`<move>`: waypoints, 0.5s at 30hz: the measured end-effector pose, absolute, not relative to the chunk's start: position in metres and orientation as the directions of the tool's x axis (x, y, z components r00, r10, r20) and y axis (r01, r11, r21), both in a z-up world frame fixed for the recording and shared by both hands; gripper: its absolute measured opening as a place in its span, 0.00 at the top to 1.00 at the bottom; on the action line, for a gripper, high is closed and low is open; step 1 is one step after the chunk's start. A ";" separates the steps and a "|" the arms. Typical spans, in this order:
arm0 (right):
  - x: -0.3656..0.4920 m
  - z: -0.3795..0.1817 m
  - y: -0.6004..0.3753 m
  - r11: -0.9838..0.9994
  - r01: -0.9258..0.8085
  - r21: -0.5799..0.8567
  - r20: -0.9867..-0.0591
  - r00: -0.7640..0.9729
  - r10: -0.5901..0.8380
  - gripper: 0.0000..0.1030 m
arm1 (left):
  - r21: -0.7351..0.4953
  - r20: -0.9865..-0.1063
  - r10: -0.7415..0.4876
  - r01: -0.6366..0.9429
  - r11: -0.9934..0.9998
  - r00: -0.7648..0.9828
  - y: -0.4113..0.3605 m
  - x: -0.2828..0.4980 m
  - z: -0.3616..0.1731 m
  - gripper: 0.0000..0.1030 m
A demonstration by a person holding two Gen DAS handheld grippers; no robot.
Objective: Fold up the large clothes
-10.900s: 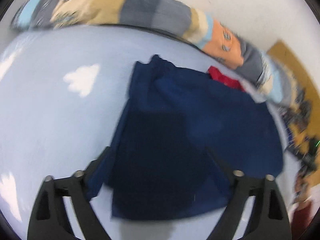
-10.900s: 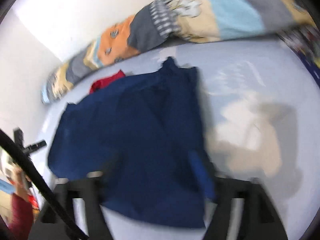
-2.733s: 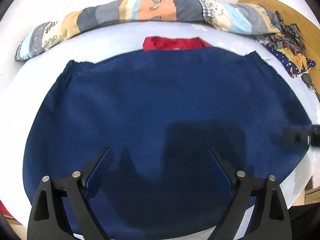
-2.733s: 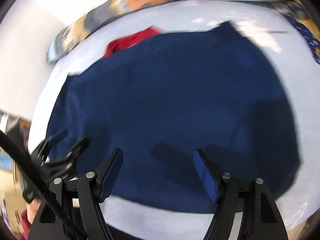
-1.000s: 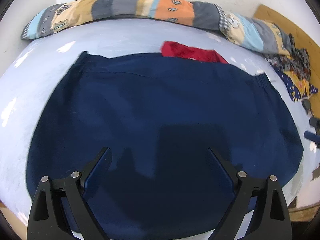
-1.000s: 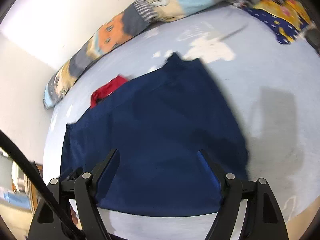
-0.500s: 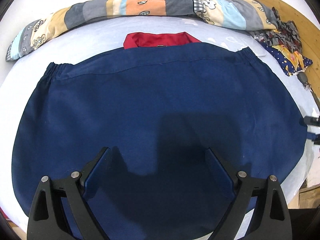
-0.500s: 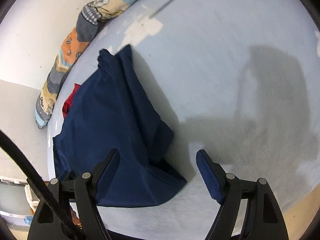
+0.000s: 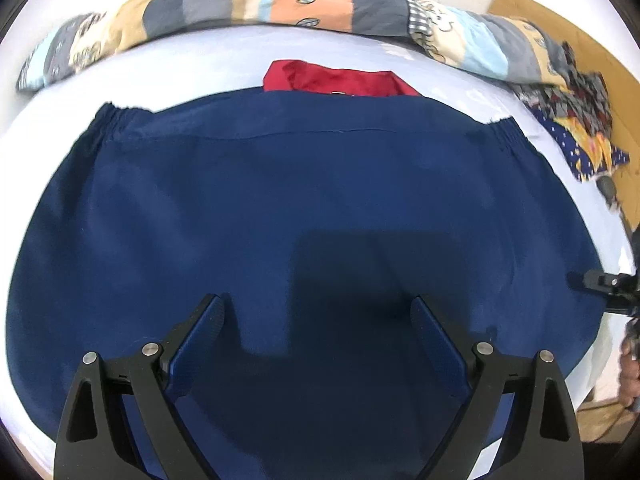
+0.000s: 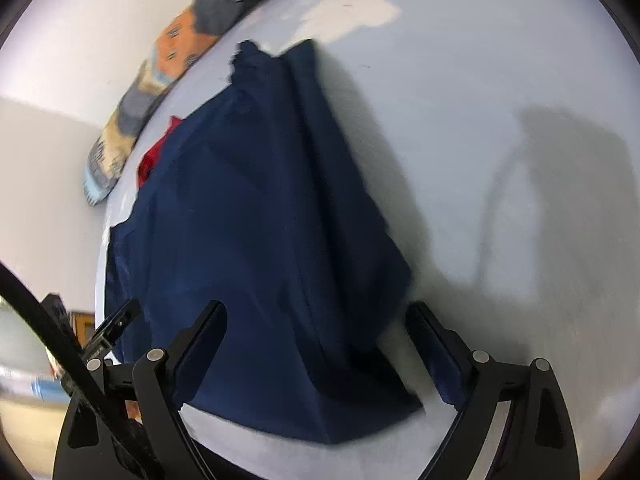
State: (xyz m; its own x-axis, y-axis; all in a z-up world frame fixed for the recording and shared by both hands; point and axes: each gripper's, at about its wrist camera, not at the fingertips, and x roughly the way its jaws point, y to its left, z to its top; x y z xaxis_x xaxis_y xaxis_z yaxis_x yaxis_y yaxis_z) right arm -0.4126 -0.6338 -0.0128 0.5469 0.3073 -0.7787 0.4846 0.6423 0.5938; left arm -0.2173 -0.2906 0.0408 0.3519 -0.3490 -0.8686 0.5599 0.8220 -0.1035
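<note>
A large navy blue garment [image 9: 304,208] lies spread flat on the pale blue bed, its gathered waistband along the far edge. My left gripper [image 9: 316,316] is open and empty, hovering over the garment's near middle. In the right wrist view the same garment [image 10: 256,216] shows from its right end, with its near right corner [image 10: 360,412] lying between the fingers. My right gripper [image 10: 316,320] is open and empty just above that corner. The right gripper also shows at the left wrist view's right edge [image 9: 608,284].
A red garment [image 9: 340,80] lies partly under the navy one's far edge. A long patchwork bolster [image 9: 280,0] runs along the wall. Patterned clothes [image 9: 576,120] are heaped at the far right by a wooden board [image 9: 568,32]. Bare sheet [image 10: 500,140] lies right of the garment.
The right gripper has moved closer to the garment's right corner, which now lies between its fingers. The left gripper has shifted only slightly over the cloth's middle.
</note>
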 end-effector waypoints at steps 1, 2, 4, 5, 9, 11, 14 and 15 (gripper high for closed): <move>-0.407 -0.014 -0.635 0.655 0.459 0.600 -0.770 0.552 0.319 0.07 | -0.111 -0.869 -0.352 0.556 0.824 0.348 -0.290 -0.216 0.040 0.09; -0.402 -0.015 -0.638 0.662 0.441 0.606 -0.764 0.553 0.331 0.04 | -0.112 -0.869 -0.352 0.555 0.824 0.348 -0.290 -0.216 0.041 0.09; -0.393 -0.017 -0.642 0.662 0.394 0.637 -0.737 0.563 0.374 0.01 | -0.109 -0.868 -0.351 0.556 0.824 0.351 -0.290 -0.216 0.041 0.09; -0.388 -0.018 -0.644 0.668 0.376 0.642 -0.732 0.558 0.390 0.01 | -0.108 -0.868 -0.351 0.556 0.824 0.351 -0.290 -0.216 0.041 0.09; -0.373 -0.015 -0.648 0.676 0.327 0.660 -0.713 0.558 0.426 0.04 | -0.104 -0.868 -0.349 0.557 0.824 0.354 -0.291 -0.216 0.041 0.09; -0.366 -0.005 -0.646 0.657 0.286 0.698 -0.671 0.581 0.460 0.47 | -0.102 -0.868 -0.346 0.555 0.826 0.357 -0.291 -0.215 0.042 0.09; -0.353 0.007 -0.632 0.714 0.294 0.636 -0.725 0.545 0.422 0.63 | -0.102 -0.869 -0.343 0.549 0.830 0.357 -0.289 -0.213 0.041 0.09; -0.348 0.006 -0.628 0.743 0.309 0.594 -0.760 0.519 0.391 0.63 | -0.103 -0.870 -0.342 0.548 0.830 0.356 -0.289 -0.212 0.041 0.09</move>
